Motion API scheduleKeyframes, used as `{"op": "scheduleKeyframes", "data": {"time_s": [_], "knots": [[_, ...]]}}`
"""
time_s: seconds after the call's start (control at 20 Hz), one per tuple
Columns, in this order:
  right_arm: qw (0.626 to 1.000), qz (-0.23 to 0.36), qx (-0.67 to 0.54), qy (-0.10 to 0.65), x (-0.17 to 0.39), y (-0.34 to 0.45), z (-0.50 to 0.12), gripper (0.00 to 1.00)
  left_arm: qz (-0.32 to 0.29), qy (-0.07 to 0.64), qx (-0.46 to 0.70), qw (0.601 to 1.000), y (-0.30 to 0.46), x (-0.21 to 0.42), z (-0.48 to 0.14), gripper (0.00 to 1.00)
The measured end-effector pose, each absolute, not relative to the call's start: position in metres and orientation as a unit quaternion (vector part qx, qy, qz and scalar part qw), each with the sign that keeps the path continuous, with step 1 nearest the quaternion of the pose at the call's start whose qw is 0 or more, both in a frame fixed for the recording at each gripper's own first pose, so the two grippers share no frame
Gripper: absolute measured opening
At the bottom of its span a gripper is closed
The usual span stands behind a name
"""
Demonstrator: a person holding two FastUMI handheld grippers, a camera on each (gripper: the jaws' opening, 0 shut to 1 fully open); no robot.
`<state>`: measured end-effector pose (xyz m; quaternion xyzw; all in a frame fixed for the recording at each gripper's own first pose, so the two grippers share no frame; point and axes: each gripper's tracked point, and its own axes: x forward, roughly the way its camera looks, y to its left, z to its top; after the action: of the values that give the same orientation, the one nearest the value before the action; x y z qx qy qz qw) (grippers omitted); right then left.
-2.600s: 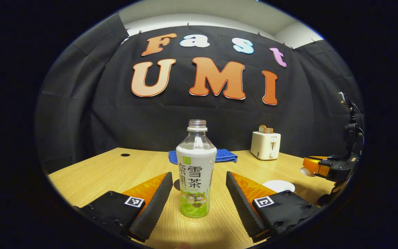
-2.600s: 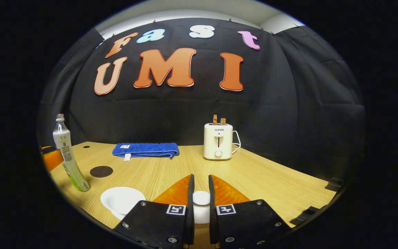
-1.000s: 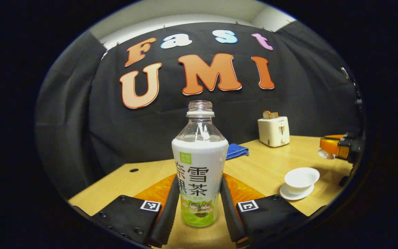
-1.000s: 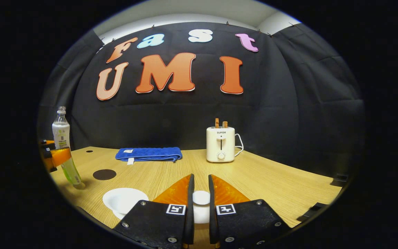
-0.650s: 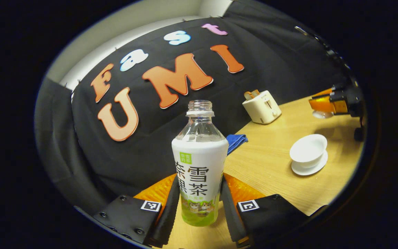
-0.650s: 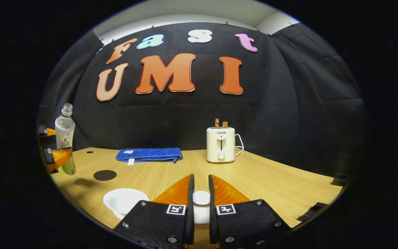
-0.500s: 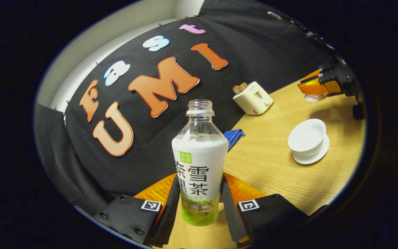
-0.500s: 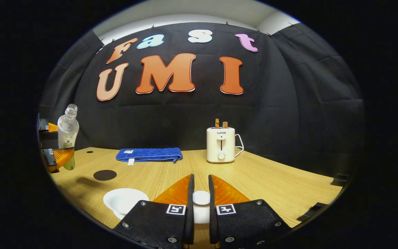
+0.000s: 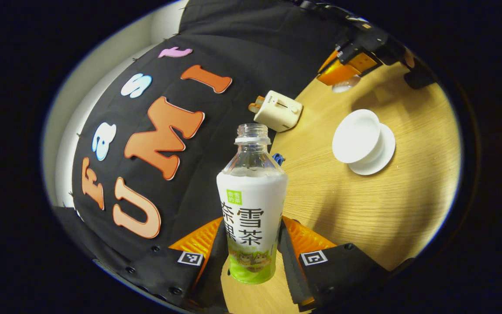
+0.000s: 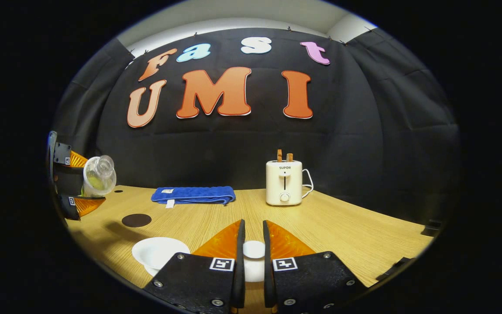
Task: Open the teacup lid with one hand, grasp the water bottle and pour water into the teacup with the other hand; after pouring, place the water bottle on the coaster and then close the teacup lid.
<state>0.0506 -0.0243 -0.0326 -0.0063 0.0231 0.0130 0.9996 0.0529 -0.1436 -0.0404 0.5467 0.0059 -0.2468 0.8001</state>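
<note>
Since 2.6 seconds ago, the left gripper (image 9: 251, 257) has closed on the water bottle (image 9: 251, 209), which then stood free on the bench (image 9: 364, 205) between its spread fingers, and lifted it off. In the right gripper view the bottle has gone from upright to tipped well over, its open mouth turned toward the camera. In the left gripper view the teacup (image 9: 358, 139) now lies farther up, seen more from above.

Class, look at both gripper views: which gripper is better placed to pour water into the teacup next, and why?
Left. The left gripper is shut on the water bottle, uncapped and tipped toward the open teacup. The right gripper is occupied holding the lid.
</note>
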Motion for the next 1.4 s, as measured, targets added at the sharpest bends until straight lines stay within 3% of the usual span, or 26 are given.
{"op": "scheduleKeyframes", "data": {"time_s": [0.55,0.8,1.0,1.05,1.2,1.25,1.3,1.4], "knots": [[0.999,0.033,-0.006,0.023,0.052,-0.022,-0.033,0.18,-0.292,0.001,0.66,0.692,-0.167,0.043,-0.063,0.66],[0.999,0.038,-0.006,0.022,0.052,-0.021,-0.033,0.18,-0.287,0.007,0.701,0.653,-0.169,0.051,-0.064,0.68],[0.999,0.04,-0.006,0.022,0.051,-0.02,-0.032,0.18,-0.287,0.017,0.723,0.628,-0.166,0.053,-0.063,0.64],[0.999,0.04,-0.006,0.022,0.051,-0.02,-0.033,0.18,-0.286,0.023,0.729,0.621,-0.165,0.055,-0.064,0.69],[0.999,0.042,-0.006,0.022,0.052,-0.02,-0.032,0.18,-0.29,0.028,0.745,0.6,-0.168,0.06,-0.07,0.69],[0.999,0.043,-0.006,0.023,0.052,-0.019,-0.032,0.18,-0.291,0.026,0.749,0.595,-0.169,0.06,-0.07,0.64],[0.999,0.045,-0.006,0.025,0.052,-0.019,-0.033,0.18,-0.292,0.024,0.754,0.588,-0.17,0.06,-0.068,0.69],[0.999,0.042,-0.003,0.03,0.053,-0.022,-0.035,0.18,-0.292,0.022,0.765,0.573,-0.172,0.063,-0.067,0.68]]}}
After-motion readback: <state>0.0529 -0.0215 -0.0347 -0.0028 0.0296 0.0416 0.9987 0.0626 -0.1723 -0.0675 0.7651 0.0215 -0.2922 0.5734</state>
